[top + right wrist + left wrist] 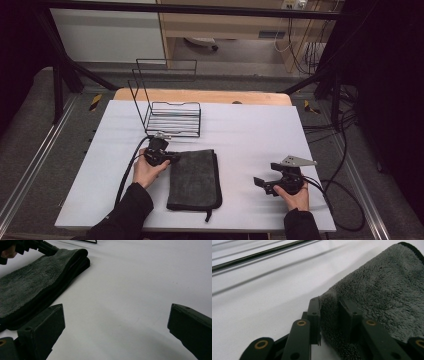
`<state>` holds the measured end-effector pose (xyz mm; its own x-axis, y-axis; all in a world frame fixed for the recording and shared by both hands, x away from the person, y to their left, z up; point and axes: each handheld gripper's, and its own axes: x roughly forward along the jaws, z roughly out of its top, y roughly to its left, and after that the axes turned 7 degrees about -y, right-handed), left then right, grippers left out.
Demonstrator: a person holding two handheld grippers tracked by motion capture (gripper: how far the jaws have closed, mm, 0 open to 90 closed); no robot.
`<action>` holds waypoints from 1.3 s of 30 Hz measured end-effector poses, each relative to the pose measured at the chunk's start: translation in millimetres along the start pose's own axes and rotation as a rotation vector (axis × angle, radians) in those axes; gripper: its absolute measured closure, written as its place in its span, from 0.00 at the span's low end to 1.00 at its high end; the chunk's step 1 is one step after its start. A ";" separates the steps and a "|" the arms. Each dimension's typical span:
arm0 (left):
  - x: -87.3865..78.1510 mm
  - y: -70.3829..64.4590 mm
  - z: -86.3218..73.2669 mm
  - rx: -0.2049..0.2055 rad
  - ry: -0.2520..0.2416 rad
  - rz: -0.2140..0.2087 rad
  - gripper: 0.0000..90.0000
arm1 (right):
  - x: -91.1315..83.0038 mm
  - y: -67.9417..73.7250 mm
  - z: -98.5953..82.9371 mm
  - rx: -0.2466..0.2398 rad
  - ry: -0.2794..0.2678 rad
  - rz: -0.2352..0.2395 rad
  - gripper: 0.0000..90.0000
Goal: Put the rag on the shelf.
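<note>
So the folded dark grey towel (195,180) is lying flat on the white worktop (250,130), a bit left of centre and close to the near edge, with a little loop tag sticking out at its near corner. The left tool (174,157) is right at the towel's far left corner, and in the left gripper view you can see its jaws clenched on the fluffy edge (329,315), pinching a fold between them. The right tool (260,184) sits well apart from the towel off to the right, jaws spread wide with just bare worktop between them, gripping nothing. Behind the towel there's a black wire rack (172,117) standing near the far side of the worktop, just past the left hand (145,170). Cables trail off both tools. Nothing lies between the right tool and the towel.
</note>
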<state>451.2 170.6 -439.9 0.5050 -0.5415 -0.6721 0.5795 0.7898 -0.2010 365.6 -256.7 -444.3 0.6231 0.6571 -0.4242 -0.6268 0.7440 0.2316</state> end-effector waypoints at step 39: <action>1.7 -3.0 -3.1 0.022 -0.020 -0.001 0.87 | 153.3 66.3 59.4 0.009 0.136 -0.020 0.38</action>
<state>448.4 168.2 -442.6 0.5170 -0.5481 -0.6575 0.5939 0.7829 -0.1856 447.4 -99.5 -442.0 0.5661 0.6196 -0.5437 -0.6102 0.7584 0.2291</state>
